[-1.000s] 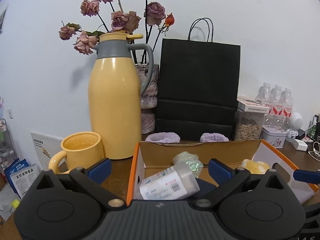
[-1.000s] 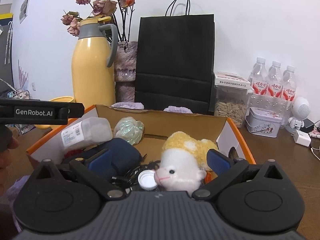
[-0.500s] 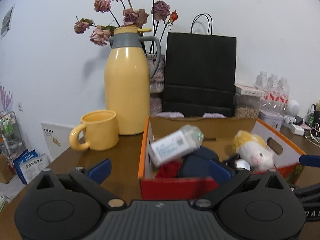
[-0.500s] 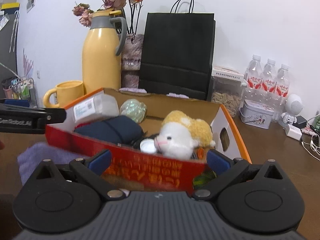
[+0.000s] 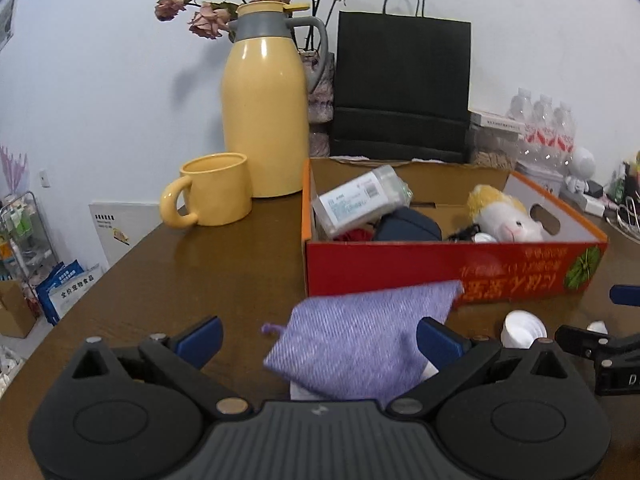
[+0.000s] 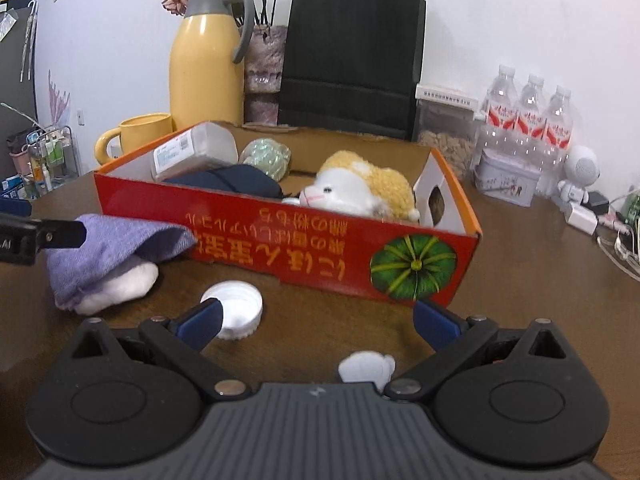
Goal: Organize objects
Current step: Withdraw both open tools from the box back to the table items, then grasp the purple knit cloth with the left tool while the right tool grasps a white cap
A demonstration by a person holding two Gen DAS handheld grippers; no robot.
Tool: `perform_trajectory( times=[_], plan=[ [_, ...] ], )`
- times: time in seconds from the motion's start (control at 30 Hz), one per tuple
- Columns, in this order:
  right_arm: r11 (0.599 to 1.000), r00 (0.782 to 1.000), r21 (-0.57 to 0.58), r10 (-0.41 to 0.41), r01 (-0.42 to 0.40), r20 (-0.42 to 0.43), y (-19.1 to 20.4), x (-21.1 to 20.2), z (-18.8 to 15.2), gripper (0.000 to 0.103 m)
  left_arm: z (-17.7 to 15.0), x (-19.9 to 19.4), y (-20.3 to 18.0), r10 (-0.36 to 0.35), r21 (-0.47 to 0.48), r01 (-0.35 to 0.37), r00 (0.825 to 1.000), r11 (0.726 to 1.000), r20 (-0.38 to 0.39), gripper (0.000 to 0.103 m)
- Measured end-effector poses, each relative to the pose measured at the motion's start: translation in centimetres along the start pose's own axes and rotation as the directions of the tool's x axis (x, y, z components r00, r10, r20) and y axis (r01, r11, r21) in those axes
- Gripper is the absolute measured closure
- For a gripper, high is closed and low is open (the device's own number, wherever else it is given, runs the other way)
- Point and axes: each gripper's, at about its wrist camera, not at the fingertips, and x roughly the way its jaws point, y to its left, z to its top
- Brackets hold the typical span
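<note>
A red cardboard box [image 5: 440, 272] [image 6: 280, 236] stands on the brown table. It holds a plush toy [image 6: 360, 192], a clear labelled bottle [image 5: 360, 200], a navy pouch [image 6: 224, 180] and a shiny ball [image 6: 266, 156]. In front of the box lies a purple cloth [image 5: 360, 344] [image 6: 116, 240] over something white [image 6: 124, 284]. My left gripper [image 5: 318, 338] is open, its fingers either side of the cloth. My right gripper [image 6: 319, 320] is open and empty, with a white cap [image 6: 234, 310] by its left finger and a small white piece [image 6: 366, 366] near its base.
A yellow jug [image 5: 264, 120], a yellow mug [image 5: 216, 188], a vase of dried roses and a black paper bag [image 5: 404, 88] stand behind the box. Water bottles [image 6: 528, 120], a tin [image 6: 506, 178], a small white robot figure and cables crowd the right side. The table's left edge drops off.
Both grippers have pulled back from over the box toward the table's near side. The box front, the purple cloth and the white cap have come into view.
</note>
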Motion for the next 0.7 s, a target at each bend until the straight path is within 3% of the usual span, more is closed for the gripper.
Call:
perform_trajectory(
  times=[0.4,0.6,0.7],
  plan=[
    [1.000,0.999,0.023,-0.008,0.009,-0.050,-1.5,-0.6,-1.7,0.000,-2.9,0.4,-1.6,-0.040,0.081,0.049,0.994,0.996,-0.105,0.000],
    [0.997,0.997,0.070,-0.023,0.028,-0.078,-3.0,0.0,-2.2,0.000,-3.3,1.3,-1.9,-0.032,0.065,0.040,0.991,0.997,-0.128,0.000],
    [0.996,0.996,0.084,-0.019,0.027,-0.091,-3.2,0.3,-2.2,0.000,-3.0,1.1,-1.8,-0.018,0.054,0.024,0.994,0.998,-0.105,0.000]
  ],
)
